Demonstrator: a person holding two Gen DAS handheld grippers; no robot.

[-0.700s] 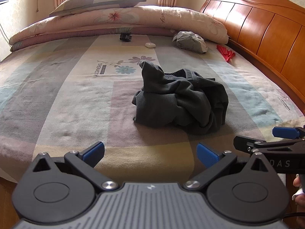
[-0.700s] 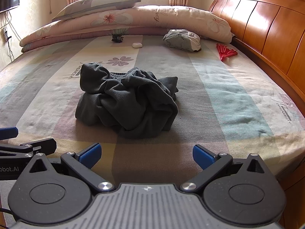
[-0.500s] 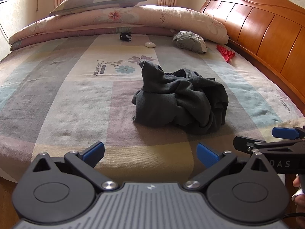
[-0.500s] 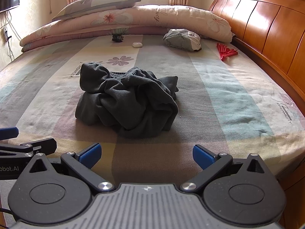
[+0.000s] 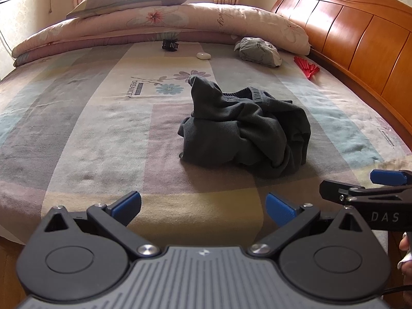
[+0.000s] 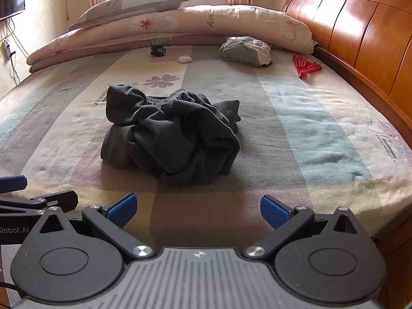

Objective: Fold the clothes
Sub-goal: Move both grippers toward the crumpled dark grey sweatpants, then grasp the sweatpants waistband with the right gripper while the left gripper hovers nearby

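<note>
— Dark grey garment (image 5: 244, 131): where does it sit for you?

— Crumpled mid-bed (image 5: 77, 134), well ahead of both your grippers, nothing unfolded yet.

— Which is nearer?

— Neither, clearly. It lies ahead-right of your left gripper (image 5: 203, 204), ahead-left of your right gripper (image 6: 197, 207). Both stand spread wide, empty, near the bed's edge.
</note>
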